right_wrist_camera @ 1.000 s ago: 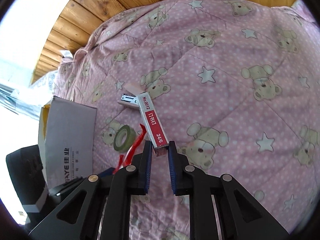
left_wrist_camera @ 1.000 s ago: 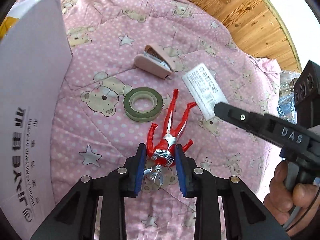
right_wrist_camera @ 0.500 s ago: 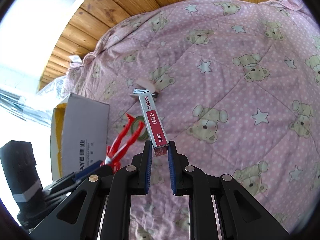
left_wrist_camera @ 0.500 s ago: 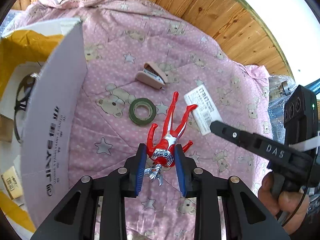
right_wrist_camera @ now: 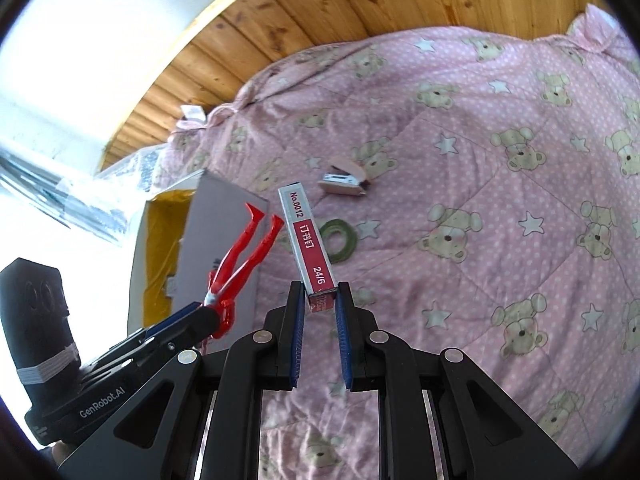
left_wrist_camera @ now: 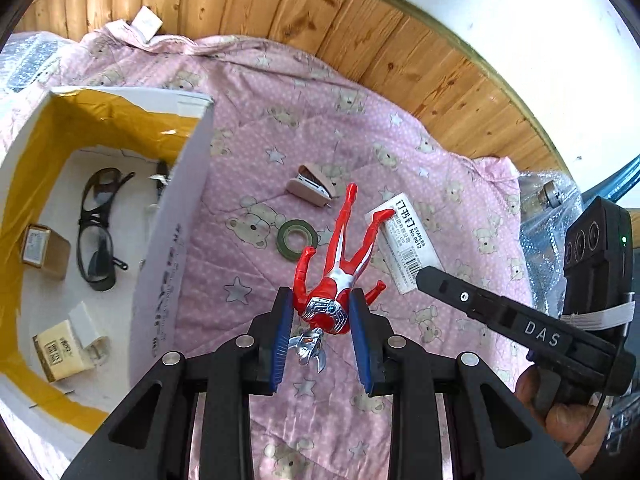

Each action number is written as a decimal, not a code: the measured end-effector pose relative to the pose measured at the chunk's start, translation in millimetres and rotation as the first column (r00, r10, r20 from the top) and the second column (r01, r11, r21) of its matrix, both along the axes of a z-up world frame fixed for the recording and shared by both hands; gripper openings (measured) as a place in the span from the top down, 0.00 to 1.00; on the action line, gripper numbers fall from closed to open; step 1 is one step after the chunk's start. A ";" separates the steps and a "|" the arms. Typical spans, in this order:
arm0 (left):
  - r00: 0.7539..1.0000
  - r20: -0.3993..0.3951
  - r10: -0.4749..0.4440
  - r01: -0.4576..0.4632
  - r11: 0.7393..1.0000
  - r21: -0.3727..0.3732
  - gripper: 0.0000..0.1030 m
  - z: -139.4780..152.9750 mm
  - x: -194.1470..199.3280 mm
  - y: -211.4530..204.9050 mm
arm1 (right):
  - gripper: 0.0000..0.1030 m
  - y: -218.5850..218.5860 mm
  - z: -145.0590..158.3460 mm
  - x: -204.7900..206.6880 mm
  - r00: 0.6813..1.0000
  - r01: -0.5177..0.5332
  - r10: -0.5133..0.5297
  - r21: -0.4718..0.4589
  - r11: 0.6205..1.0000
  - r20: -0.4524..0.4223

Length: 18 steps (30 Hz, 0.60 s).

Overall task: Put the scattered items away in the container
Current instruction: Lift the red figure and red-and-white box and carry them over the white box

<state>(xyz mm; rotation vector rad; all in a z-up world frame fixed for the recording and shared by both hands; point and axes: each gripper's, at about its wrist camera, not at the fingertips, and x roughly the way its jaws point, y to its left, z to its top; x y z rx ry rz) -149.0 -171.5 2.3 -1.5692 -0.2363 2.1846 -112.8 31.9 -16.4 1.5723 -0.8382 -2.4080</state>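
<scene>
1. Now the left gripper (left_wrist_camera: 320, 312) is clamping the red toy figure (left_wrist_camera: 336, 268) at the chest, legs pointing away, above the pink quilt (left_wrist_camera: 248, 152).
2. Beside it, the right gripper (right_wrist_camera: 318, 304) is pinching one end of the staple box (right_wrist_camera: 307, 240), tilted upward.
3. Both have risen since a second ago; the open carton (left_wrist_camera: 176, 216) is now showing glasses (left_wrist_camera: 98, 228) inside.
4. Stapler (left_wrist_camera: 310, 191) and tape roll (left_wrist_camera: 297, 239) are lying on the quilt, seemingly unmoved.

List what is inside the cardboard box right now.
Inside the cardboard box: dark glasses, a brown packet, a yellowish packet and a white piece. The near wall hides the contents beside it.
</scene>
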 end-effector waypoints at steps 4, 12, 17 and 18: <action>1.000 -0.024 0.015 -0.014 1.000 0.014 0.71 12.4 7.3 -11.2 | 0.84 -11.9 9.9 5.9 1.000 -0.017 0.017 0.007 1.000 -0.013; 0.997 -0.054 0.050 -0.048 0.998 0.037 0.71 28.2 22.7 -36.0 | 0.84 -35.7 31.3 14.4 0.997 -0.056 0.057 0.034 0.998 -0.042; 0.995 -0.070 0.075 -0.071 0.996 0.051 0.71 36.3 32.8 -52.1 | 0.85 -51.6 42.9 18.7 0.995 -0.082 0.085 0.053 0.995 -0.057; 0.994 -0.072 0.080 -0.076 0.996 0.053 0.71 37.8 34.7 -55.3 | 0.85 -54.2 44.4 19.5 0.994 -0.086 0.089 0.056 0.995 -0.059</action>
